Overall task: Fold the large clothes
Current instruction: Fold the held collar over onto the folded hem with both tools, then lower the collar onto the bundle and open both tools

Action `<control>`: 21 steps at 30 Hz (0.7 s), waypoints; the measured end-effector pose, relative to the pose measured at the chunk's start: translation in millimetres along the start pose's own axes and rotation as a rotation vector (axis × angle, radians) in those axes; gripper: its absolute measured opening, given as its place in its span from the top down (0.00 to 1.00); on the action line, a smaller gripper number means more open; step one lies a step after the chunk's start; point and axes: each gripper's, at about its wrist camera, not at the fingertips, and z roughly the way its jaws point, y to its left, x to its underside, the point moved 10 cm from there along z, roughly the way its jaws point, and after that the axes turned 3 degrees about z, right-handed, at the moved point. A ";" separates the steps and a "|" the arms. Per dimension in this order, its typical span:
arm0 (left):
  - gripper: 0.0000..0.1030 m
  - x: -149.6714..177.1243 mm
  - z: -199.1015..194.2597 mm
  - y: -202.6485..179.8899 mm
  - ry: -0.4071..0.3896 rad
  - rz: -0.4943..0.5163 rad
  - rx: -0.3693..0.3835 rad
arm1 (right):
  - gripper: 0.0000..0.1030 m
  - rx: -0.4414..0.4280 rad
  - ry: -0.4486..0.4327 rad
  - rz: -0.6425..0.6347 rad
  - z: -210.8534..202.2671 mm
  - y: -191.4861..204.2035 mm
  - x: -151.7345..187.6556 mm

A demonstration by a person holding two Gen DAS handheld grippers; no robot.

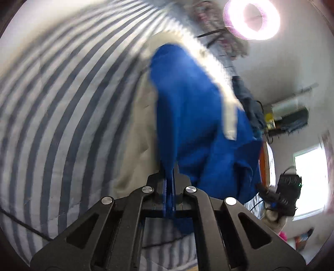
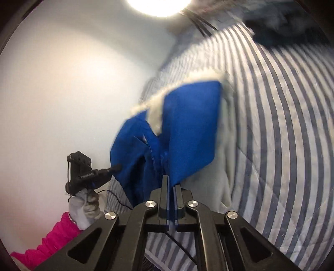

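One bright blue cloth garment with a cream fleecy lining (image 1: 194,116) hangs lifted over the blue-and-white striped quilted bedspread (image 1: 62,104). The left gripper (image 1: 170,177) and right gripper (image 2: 171,183) are both clenched on its blue edge, well apart.

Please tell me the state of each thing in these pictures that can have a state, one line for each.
blue garment: lifted, pinched by both grippers, pale fleecy lining showing.
left gripper: shut on the blue garment.
right gripper: shut on the blue garment.
striped bedding: spread out under the garment.
ring light: switched on.
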 end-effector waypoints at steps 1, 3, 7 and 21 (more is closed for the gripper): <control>0.99 0.4 3.6 3.0 0.006 0.003 -0.011 | 1.00 0.028 0.017 0.001 10.0 -7.0 5.0; 0.99 -0.4 4.6 -0.4 0.006 0.053 -0.058 | 1.00 0.064 0.022 -0.030 16.9 -8.6 7.6; 0.99 2.0 -8.9 -19.5 -0.014 0.189 -0.163 | 0.94 0.164 0.014 -0.166 0.1 9.7 4.3; 0.99 10.3 -31.0 -102.1 -0.134 0.445 -0.178 | 0.74 0.247 -0.025 -0.548 5.7 92.7 -34.8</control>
